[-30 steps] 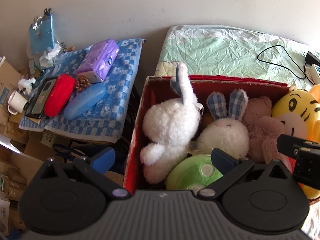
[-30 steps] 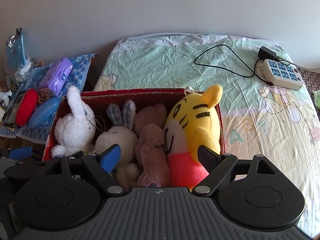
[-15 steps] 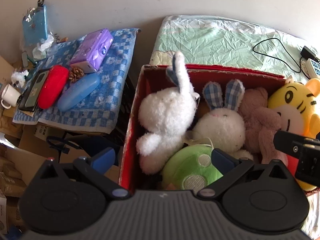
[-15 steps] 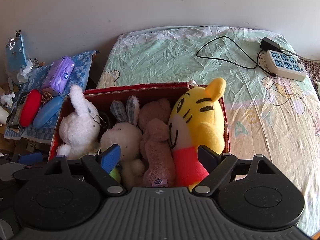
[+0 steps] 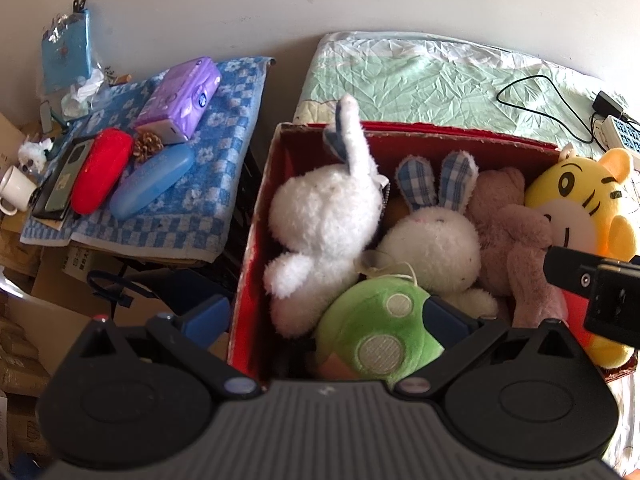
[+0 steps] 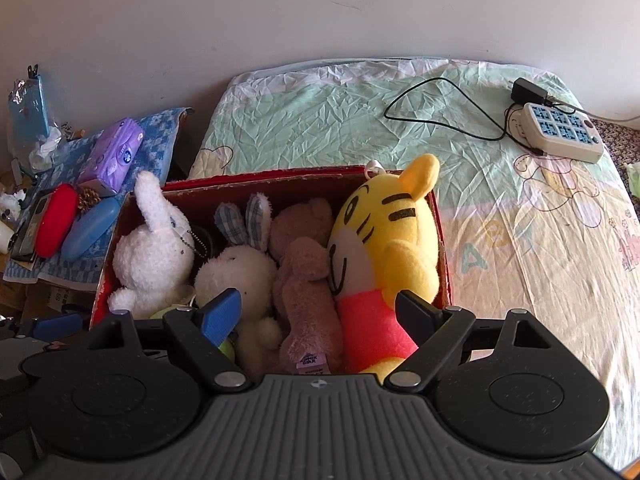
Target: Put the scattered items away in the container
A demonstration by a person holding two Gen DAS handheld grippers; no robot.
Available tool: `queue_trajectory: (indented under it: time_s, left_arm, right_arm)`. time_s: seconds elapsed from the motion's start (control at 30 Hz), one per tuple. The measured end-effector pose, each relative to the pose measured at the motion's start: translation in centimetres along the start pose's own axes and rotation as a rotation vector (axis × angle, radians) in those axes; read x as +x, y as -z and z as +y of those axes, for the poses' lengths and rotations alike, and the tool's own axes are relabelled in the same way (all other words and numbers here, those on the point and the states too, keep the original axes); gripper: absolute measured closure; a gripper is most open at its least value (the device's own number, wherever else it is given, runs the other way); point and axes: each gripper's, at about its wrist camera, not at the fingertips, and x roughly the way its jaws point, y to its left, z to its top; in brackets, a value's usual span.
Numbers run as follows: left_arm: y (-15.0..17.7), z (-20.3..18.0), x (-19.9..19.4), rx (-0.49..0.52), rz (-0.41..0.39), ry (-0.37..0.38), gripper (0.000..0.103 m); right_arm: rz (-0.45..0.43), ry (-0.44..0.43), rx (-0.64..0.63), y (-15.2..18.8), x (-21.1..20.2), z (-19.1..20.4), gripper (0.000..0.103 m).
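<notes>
Both grippers, left gripper (image 5: 326,314) and right gripper (image 6: 318,312), hang wide and empty; the tiger (image 6: 384,240) at three o'clock in the crammed red box (image 6: 280,178) might topple out if nudged.

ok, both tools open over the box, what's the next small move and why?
Probably lift both clear. The red cardboard box already holds every soft toy in view, the yellow tiger plush included; the left tool and right tool grip nothing.

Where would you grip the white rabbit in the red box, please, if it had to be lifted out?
Probably by the white rabbit's upright ear, from above: it stands clear over the red box's rim, while its body is wedged against the checked-ear rabbit.
</notes>
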Motion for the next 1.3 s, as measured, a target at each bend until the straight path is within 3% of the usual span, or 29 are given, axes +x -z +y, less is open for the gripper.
queue_trajectory:
  time_s: [0.67, 1.3]
  left_arm:
    - [0.5, 1.0, 0.3, -0.005, -0.007, 0.010, 0.000]
    - [0.0, 0.3, 0.7, 0.014, -0.013, 0.012, 0.000]
  right_arm:
    - [0.025, -0.015, -0.025, 0.6, 1.2, 1.8, 0.016]
    - [0.016, -0.029, 0.021, 0.5, 2.0, 0.8, 0.016]
